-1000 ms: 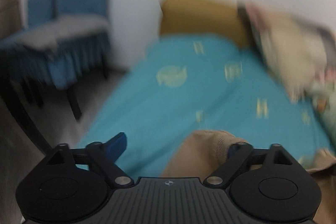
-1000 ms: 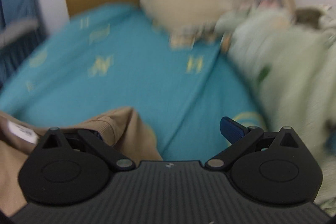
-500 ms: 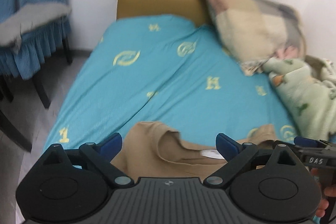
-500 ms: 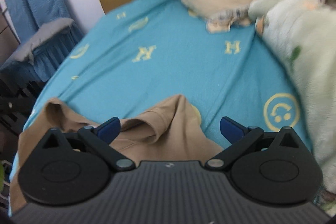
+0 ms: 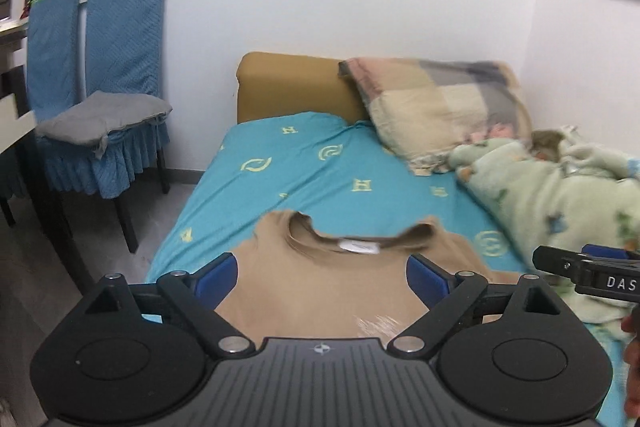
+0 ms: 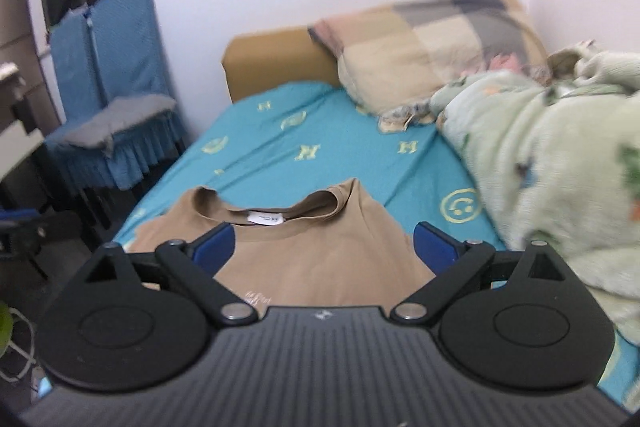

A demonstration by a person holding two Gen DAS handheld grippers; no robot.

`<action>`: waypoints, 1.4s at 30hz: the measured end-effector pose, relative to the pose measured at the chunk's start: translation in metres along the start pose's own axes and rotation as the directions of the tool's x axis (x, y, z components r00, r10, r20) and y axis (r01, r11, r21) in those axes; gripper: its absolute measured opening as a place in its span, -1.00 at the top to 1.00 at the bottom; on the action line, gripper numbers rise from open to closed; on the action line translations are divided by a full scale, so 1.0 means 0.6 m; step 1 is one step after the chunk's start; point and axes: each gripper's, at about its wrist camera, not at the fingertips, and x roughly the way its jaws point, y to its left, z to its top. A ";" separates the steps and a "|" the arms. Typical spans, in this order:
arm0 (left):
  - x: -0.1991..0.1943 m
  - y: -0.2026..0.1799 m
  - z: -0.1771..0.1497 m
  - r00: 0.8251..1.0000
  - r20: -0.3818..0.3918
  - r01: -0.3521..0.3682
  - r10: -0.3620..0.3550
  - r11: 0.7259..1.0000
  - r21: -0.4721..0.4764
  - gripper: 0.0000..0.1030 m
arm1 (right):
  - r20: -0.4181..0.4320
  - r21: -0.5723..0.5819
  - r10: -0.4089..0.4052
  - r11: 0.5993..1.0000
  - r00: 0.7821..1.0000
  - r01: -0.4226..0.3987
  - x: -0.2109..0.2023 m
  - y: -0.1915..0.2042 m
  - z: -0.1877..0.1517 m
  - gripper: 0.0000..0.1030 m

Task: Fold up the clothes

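- The tan T-shirt (image 6: 316,259) lies spread on the turquoise bedsheet (image 6: 320,155), collar toward the headboard, label showing; no fold visible in the part seen, its lower half hidden by the tools.
- Left gripper (image 5: 322,277) and right gripper (image 6: 324,247) hover over it, jaws spread wide, grasping nothing.
- This fits a shirt laid flat for folding; sleeves and body appear left to fold.
- The pillow (image 5: 440,107) and green blanket (image 6: 540,163) lie beyond.

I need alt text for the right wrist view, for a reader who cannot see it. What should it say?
A tan T-shirt lies flat on a turquoise bedsheet, collar away from the camera, white label showing. The open right gripper hovers above it, holding nothing. Behind are a patchwork pillow, a green blanket and a blue-covered chair.
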 end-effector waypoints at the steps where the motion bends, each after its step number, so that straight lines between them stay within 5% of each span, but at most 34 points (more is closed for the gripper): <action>1: -0.035 -0.009 -0.009 1.000 0.012 0.009 -0.009 1.000 -0.002 -0.82 | 0.018 0.004 0.005 1.000 1.000 -0.005 -0.032 -0.001 -0.007 -0.63; 2: -0.071 -0.020 -0.018 1.000 0.023 0.016 -0.016 1.000 0.003 -0.83 | 0.028 0.008 0.004 1.000 1.000 -0.004 -0.063 -0.002 -0.013 -0.30; 6: -0.174 -0.056 -0.058 0.999 0.039 0.022 -0.024 0.999 0.033 -0.87 | 0.077 0.035 0.028 0.999 0.997 -0.031 -0.175 -0.011 -0.049 -0.32; 7: -0.197 -0.063 -0.069 0.999 0.033 0.024 -0.026 0.999 0.033 -0.87 | 0.081 0.036 0.030 0.999 0.996 -0.033 -0.196 -0.013 -0.061 -0.38; 9: -0.223 -0.059 -0.081 1.000 -0.003 0.028 -0.028 1.000 -0.001 -0.87 | 0.086 0.044 0.024 0.999 0.996 -0.028 -0.230 -0.016 -0.087 -0.83; 11: -0.239 -0.039 -0.084 0.999 -0.029 0.026 -0.028 0.997 -0.070 -0.87 | 0.085 0.062 0.018 0.998 0.996 -0.024 -0.254 -0.022 -0.113 -0.84; 14: -0.231 0.009 -0.083 0.998 -0.067 0.001 -0.016 0.977 -0.212 -0.85 | 0.056 0.126 0.065 0.990 0.996 -0.071 -0.262 -0.040 -0.150 -0.84; 19: -0.172 0.103 -0.091 0.995 -0.101 -0.069 0.028 0.899 -0.432 -0.68 | 0.006 0.225 0.059 0.973 0.998 -0.059 -0.233 -0.062 -0.196 -0.84; 26: -0.066 0.190 -0.127 0.985 -0.142 -0.159 0.096 0.819 -0.551 -0.31 | -0.100 0.284 0.063 0.958 0.993 -0.032 -0.148 -0.076 -0.235 -0.84; 30: 0.002 0.208 -0.141 0.979 -0.168 -0.188 0.114 0.821 -0.539 -0.08 | -0.141 0.330 0.093 0.943 0.986 -0.042 -0.098 -0.090 -0.248 -0.84; 38: 0.107 0.216 -0.158 0.972 -0.201 -0.210 0.125 0.848 -0.487 -0.04 | -0.229 0.400 0.139 0.916 0.964 -0.037 -0.024 -0.104 -0.273 -0.84; 42: 0.135 0.192 -0.155 0.972 -0.197 -0.200 0.126 0.883 -0.424 0.31 | -0.255 0.404 0.149 0.914 0.956 -0.035 -0.008 -0.098 -0.281 -0.84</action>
